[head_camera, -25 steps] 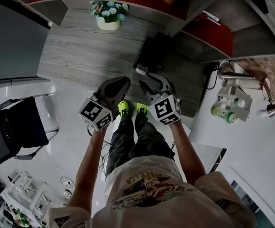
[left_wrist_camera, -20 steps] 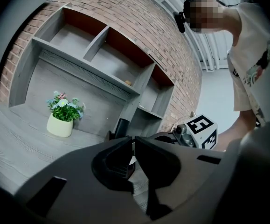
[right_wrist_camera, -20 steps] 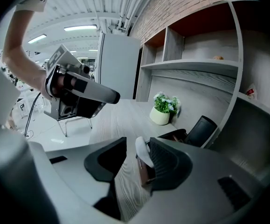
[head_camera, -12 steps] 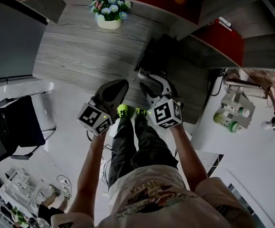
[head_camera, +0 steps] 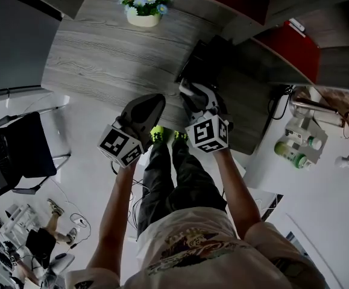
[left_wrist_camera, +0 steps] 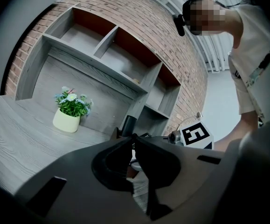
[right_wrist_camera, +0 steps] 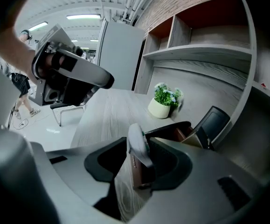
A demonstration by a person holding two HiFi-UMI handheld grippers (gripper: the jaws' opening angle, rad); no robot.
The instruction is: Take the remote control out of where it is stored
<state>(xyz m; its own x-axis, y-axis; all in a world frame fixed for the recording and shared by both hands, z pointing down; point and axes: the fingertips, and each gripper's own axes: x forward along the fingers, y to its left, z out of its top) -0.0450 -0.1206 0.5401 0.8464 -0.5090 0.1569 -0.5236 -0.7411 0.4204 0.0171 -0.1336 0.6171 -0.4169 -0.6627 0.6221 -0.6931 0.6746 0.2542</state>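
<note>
remote control: a slim bar (right_wrist_camera: 135, 149) with a pale grey face and a brown side, standing on end between the jaws of the right tool (right_wrist_camera: 139, 141), its rounded top leaning a little to the left in the right gripper view

right tool: clenched on the remote control, one jaw on each flank, and pointing down toward the bench (head_camera: 102, 59)

remote versus holder: the remote is clear of the black holder (right_wrist_camera: 212, 119), which stands open on the bench just past the tool's tip and to its right; brown things show inside the holder, too small to tell apart

remote in head view: only a pale end peeps out at the right tool's tip, over the near edge of the bench and just short of the holder

left tool: jaws (left_wrist_camera: 134, 138) pressed together at their tips with nothing between them, held about level beside the right tool, over the same near edge

count, remote controls: one

count, tools: two, each carrying one marker cube

count, holders: one

count, flower pots: one white pot (head_camera: 143, 18) with blue and white blooms, at the back of the bench, well apart from both tools

count, benches: one, grey wood grain, with open shelves behind it
</note>
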